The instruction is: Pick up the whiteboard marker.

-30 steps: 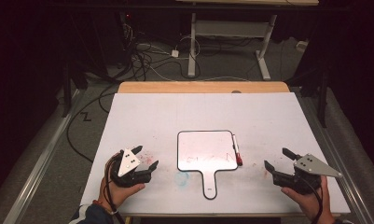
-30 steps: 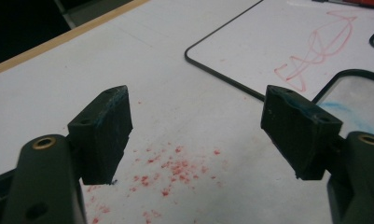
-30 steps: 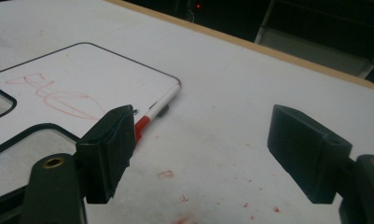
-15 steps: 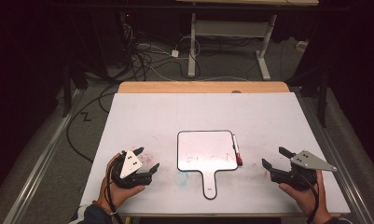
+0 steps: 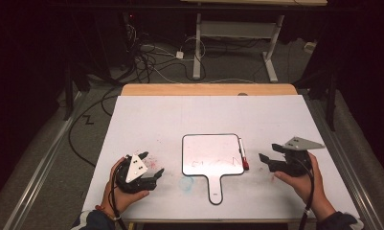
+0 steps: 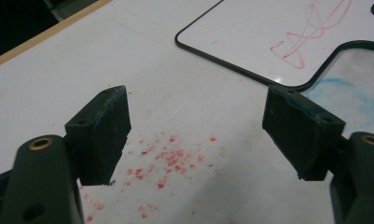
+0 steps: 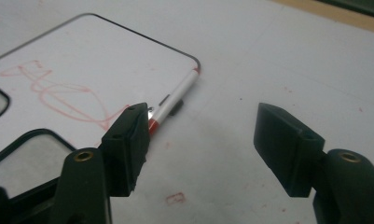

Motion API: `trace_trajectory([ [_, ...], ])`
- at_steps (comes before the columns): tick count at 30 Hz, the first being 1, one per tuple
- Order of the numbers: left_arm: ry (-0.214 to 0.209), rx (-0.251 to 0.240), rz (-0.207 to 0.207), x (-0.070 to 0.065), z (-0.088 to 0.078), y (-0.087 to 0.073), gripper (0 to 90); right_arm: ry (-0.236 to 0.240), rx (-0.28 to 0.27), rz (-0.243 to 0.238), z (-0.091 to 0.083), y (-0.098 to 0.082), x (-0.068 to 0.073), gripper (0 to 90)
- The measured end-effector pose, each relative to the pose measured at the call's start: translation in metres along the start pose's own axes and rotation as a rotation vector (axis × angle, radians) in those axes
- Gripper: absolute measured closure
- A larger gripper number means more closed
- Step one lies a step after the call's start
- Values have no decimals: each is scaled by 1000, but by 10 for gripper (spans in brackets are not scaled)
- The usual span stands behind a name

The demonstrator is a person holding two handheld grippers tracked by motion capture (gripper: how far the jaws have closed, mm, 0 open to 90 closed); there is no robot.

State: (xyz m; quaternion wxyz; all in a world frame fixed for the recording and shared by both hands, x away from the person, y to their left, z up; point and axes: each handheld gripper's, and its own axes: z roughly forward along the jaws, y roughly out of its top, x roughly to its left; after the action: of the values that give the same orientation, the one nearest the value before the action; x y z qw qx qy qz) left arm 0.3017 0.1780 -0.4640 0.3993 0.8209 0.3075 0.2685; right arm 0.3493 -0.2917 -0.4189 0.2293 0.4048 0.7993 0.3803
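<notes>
Both grippers, left gripper (image 5: 153,176) and right gripper (image 5: 267,160), spread empty near the table's (image 5: 151,120) front edge; guessing next is grabbing the marker (image 5: 242,155) off the whiteboard's (image 5: 212,153) right edge.

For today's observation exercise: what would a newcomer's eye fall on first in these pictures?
Probably the small black-rimmed handheld whiteboard with red scribbles, lying mid-table on the white table sheet, with a white marker with a red cap along its right edge. Next, the two black open grippers, left gripper and right gripper, flanking it, and red specks under the left one.
</notes>
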Motion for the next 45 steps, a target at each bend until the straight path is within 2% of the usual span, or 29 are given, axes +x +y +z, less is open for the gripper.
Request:
trace_trajectory([
  [1,-1,4,0,0,0,0,224,2,-3,13,4,4,-1,366],
  [2,-1,4,0,0,0,0,224,25,5,26,10,9,-2,370],
  [6,-5,8,8,-1,1,0,224,71,65,54,35,23,-4,384],
  [8,-7,15,12,-1,1,-1,224,66,89,76,48,27,-5,414],
  [9,-8,19,13,-1,1,-1,224,79,105,84,53,29,-6,426],
  [10,-9,17,9,-1,1,-1,224,114,121,105,62,30,-6,435],
  [13,-11,21,12,-2,1,-1,224,150,161,134,81,32,-5,485],
  [14,-12,21,14,-2,1,-2,224,142,173,137,86,32,-4,491],
  [16,-14,23,16,-2,1,-2,224,148,196,139,95,32,-3,563],
  [19,-13,24,13,-2,1,-2,224,139,210,147,100,31,-3,574],
  [20,-12,26,13,-2,0,-3,224,148,226,150,104,30,-4,607],
  [24,-18,24,11,-3,0,-2,224,160,230,175,106,27,-7,663],
  [28,-19,29,13,-4,2,-2,224,215,224,189,106,26,-8,758],
  [31,-15,23,23,-4,2,-1,224,194,217,169,105,26,-5,800],
  [35,-27,32,11,-5,3,-1,224,201,213,169,104,25,-6,805],
  [38,-39,16,-25,-4,3,2,224,195,200,146,101,27,-3,810],
  [41,-63,-8,-58,-5,4,8,225,209,159,120,93,33,3,810],
  [42,-75,-14,-57,-6,5,11,226,216,140,123,89,35,6,810],
  [45,-126,-60,-90,-11,9,26,235,238,88,98,79,41,15,810],
])
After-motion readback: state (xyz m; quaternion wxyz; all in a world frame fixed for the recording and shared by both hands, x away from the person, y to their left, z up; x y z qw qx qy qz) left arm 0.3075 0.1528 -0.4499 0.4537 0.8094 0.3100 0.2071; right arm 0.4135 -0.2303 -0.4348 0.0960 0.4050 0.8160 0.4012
